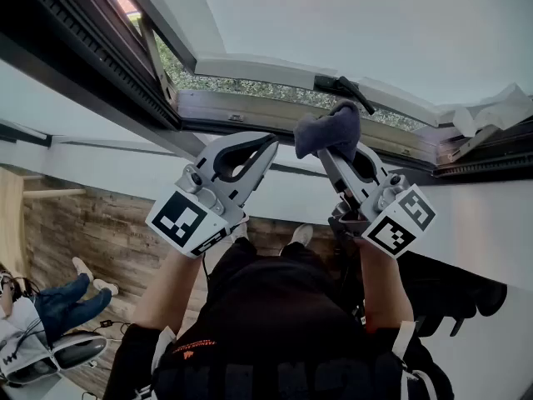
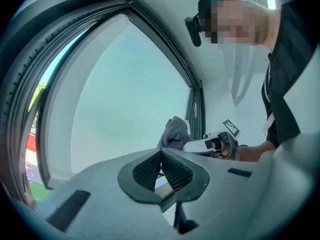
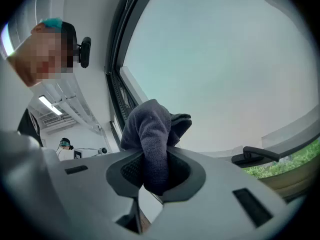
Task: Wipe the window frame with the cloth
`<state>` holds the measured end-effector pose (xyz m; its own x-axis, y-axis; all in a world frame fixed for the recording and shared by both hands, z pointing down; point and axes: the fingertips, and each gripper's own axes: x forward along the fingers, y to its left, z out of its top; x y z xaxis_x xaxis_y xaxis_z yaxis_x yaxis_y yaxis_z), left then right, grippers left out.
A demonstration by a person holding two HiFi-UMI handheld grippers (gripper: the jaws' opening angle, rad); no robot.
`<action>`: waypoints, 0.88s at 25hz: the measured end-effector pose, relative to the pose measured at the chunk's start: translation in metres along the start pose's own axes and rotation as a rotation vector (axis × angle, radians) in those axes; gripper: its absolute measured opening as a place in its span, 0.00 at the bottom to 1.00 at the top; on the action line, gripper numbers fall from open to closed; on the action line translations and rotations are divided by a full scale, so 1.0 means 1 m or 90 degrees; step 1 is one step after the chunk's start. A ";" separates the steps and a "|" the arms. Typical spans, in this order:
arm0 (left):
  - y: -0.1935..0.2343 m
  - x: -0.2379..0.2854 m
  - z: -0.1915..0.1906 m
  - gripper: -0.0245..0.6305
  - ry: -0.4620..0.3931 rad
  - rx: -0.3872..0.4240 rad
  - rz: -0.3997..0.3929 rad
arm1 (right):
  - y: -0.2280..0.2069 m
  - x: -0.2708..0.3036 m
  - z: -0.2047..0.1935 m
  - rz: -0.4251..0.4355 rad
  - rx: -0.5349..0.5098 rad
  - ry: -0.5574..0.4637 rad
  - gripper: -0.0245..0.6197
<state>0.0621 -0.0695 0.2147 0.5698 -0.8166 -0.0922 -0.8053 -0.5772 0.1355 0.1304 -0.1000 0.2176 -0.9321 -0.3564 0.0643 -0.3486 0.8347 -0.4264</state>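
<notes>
Right gripper [image 1: 344,150] shut tight on the dark grey cloth [image 1: 329,129], held at the window frame [image 1: 241,107] edge just beside the black handle [image 1: 343,88] (contact unclear). Left gripper [image 1: 268,142] alongside, jaws together, empty.

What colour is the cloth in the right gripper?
The soft cloth is dark bluish grey; right gripper view shows it best.

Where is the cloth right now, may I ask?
The cloth sits right of centre in the head view, clamped in the right gripper, below the window handle.
</notes>
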 end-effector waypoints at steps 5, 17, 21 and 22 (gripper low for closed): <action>0.002 -0.009 -0.001 0.07 0.001 0.008 0.014 | 0.004 0.006 -0.002 0.010 -0.004 -0.004 0.12; 0.060 -0.064 -0.026 0.07 0.023 -0.029 0.078 | 0.011 0.085 -0.036 -0.001 -0.034 0.048 0.13; 0.074 -0.086 -0.030 0.07 0.022 -0.024 0.106 | 0.027 0.113 -0.042 0.030 -0.044 0.052 0.13; 0.077 -0.090 -0.030 0.07 0.023 -0.024 0.113 | 0.032 0.119 -0.042 0.040 -0.047 0.051 0.13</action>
<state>-0.0464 -0.0399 0.2631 0.4251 -0.9047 -0.0282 -0.8875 -0.4228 0.1832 0.0043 -0.0984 0.2497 -0.9560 -0.2709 0.1123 -0.2933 0.8840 -0.3640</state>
